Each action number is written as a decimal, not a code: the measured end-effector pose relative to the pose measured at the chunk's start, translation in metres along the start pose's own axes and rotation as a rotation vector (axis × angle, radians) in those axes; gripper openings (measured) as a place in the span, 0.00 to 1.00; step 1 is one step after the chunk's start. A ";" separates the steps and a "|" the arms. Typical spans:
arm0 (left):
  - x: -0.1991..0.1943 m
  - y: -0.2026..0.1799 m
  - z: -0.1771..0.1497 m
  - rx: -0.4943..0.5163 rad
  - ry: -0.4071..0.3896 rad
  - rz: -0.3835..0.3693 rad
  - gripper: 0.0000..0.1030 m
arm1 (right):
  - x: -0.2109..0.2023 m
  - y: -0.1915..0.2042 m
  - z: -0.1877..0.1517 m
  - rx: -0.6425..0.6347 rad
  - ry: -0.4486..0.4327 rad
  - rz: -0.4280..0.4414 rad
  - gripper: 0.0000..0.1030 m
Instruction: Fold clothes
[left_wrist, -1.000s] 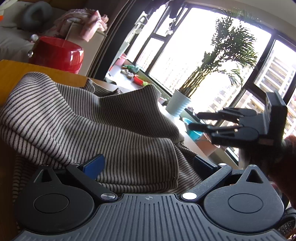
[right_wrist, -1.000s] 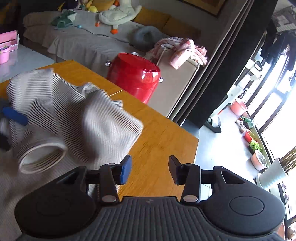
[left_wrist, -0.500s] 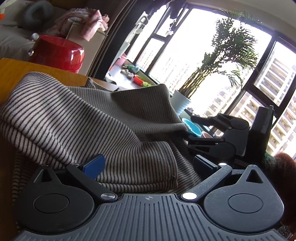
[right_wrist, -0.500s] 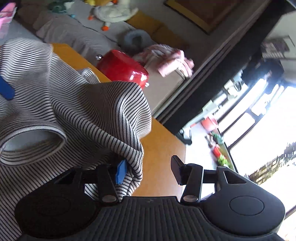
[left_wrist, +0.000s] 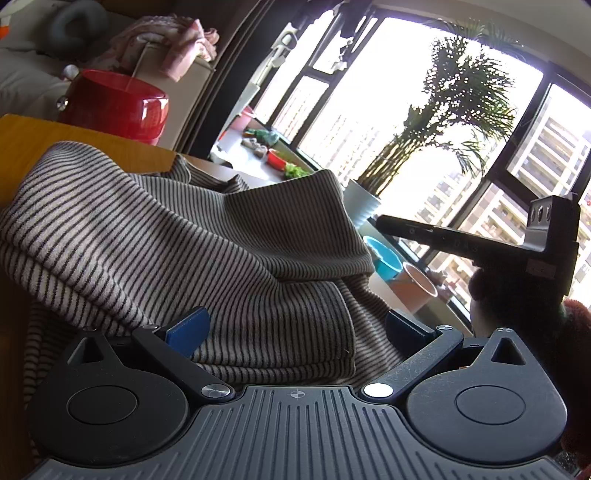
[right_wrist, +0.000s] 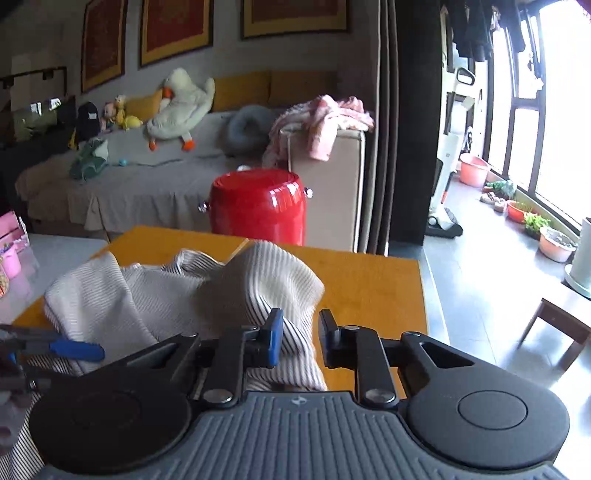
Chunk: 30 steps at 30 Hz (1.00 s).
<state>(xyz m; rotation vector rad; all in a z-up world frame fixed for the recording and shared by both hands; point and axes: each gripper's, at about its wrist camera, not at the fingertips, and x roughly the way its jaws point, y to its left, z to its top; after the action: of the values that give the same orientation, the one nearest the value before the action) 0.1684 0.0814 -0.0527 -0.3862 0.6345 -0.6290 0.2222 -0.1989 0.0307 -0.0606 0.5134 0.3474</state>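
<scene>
Left wrist view: the striped garment (left_wrist: 207, 251) is seen bunched in thick folds on the wooden table (left_wrist: 33, 147), piled toward its near edge. The left gripper (left_wrist: 295, 328) is spread wide with a folded wad of cloth between its fingers; whether the pads press on it cannot be told. The right gripper (left_wrist: 384, 221) is caught side-on above the garment's right end, its grasp unreadable from here.

Right wrist view: the garment (right_wrist: 177, 295) is shown heaped over the table's (right_wrist: 369, 280) near left part, the far right corner left bare. The right gripper (right_wrist: 299, 339) is closing, a striped fold lying between its jaws against the left pad, not yet pinched.

Progress: early work is judged; nothing is laid flat, every fold remains.

Only here: the palm (left_wrist: 454, 110) by the window shows from the left; the sofa (right_wrist: 110, 177) and red bucket (right_wrist: 258, 210) behind the far edge show whole from the right.
</scene>
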 end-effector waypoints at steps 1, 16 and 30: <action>0.000 0.001 0.001 -0.001 0.000 -0.001 1.00 | 0.007 0.007 0.003 -0.010 0.000 0.028 0.20; -0.003 0.003 0.002 -0.004 -0.012 -0.008 1.00 | 0.042 0.028 -0.002 0.015 0.187 -0.009 0.36; -0.041 0.020 0.010 -0.147 -0.242 0.086 1.00 | 0.017 0.044 -0.025 0.373 0.300 0.163 0.44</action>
<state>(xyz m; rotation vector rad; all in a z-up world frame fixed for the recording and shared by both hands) 0.1579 0.1244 -0.0384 -0.5605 0.4641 -0.4462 0.2097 -0.1556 0.0021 0.2956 0.8757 0.3995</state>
